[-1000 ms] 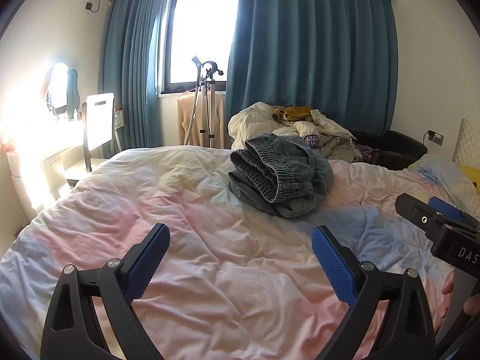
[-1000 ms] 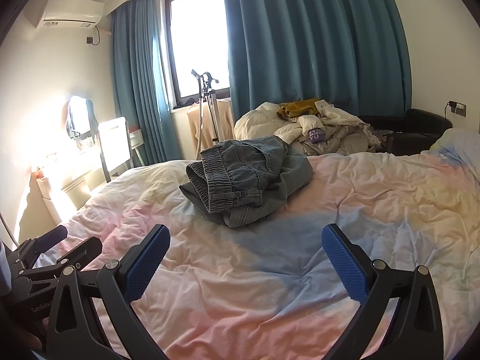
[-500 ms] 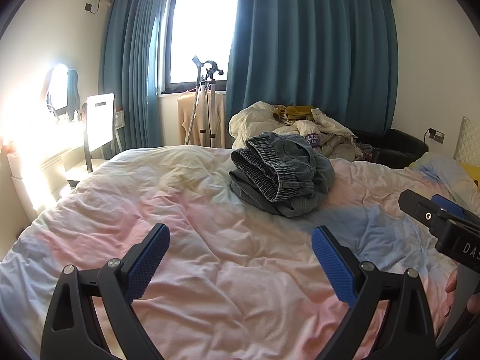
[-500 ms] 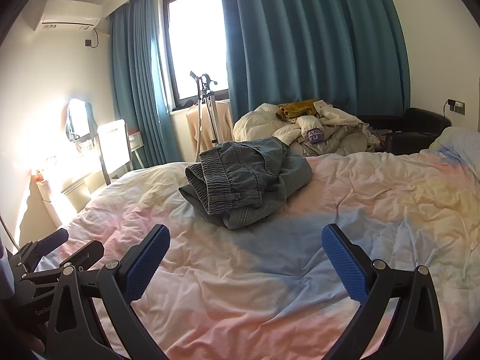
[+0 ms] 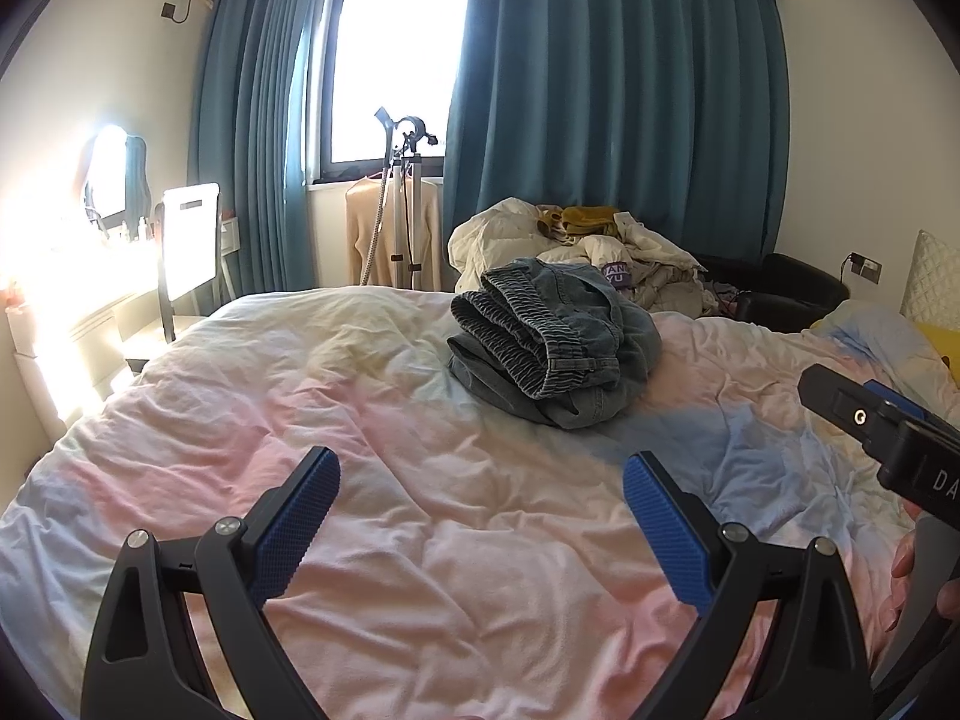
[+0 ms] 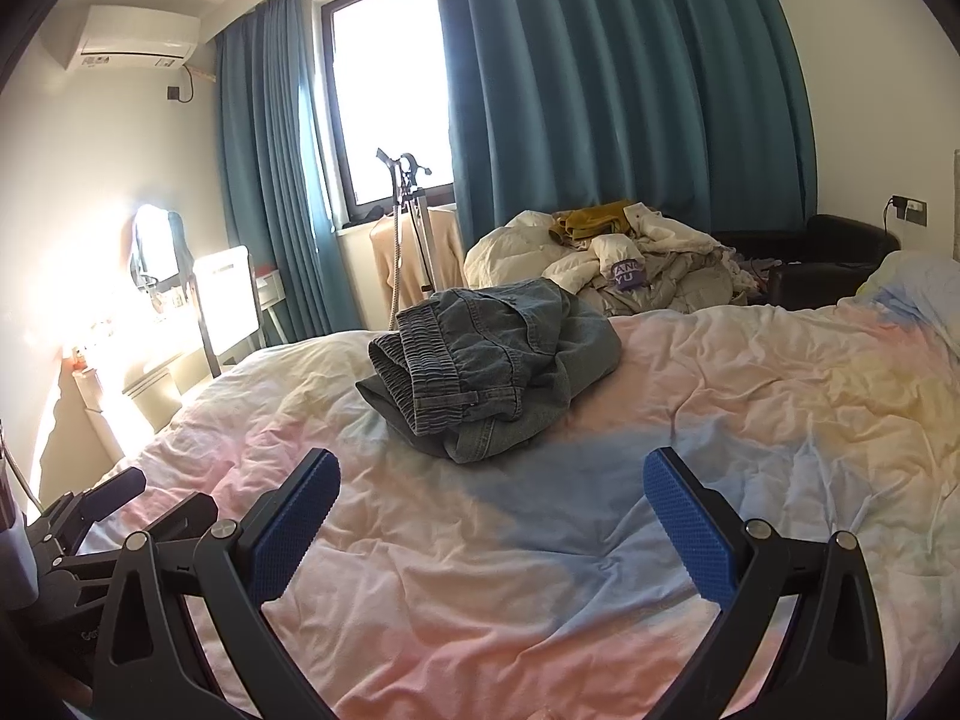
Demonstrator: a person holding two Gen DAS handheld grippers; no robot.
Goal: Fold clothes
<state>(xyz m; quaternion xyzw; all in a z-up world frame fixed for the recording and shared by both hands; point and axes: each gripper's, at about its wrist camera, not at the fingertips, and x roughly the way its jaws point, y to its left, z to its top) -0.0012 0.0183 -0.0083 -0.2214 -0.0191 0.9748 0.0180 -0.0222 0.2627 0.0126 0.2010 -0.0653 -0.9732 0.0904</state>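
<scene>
Ahead of both tongs, well apart from them, lay the folded jeans (image 5: 555,348) on the bed (image 5: 420,516). Left tongs (image 5: 480,516) and right tongs (image 6: 489,519) both gaped empty; the jeans sat right of centre for the left, left of centre for the right, neither clearly nearer.

Folded denim garment on the bed

The grey-blue denim garment (image 5: 555,348) sits as a loose, lumpy bundle just above the centre of the left-wrist frame and slightly left of centre in the right-wrist frame (image 6: 498,360). Its ribbed elastic waistband (image 5: 510,336) is doubled over on top toward the left, and a flatter layer of fabric sticks out beneath, resting on the pastel bedcover (image 5: 420,510).
</scene>
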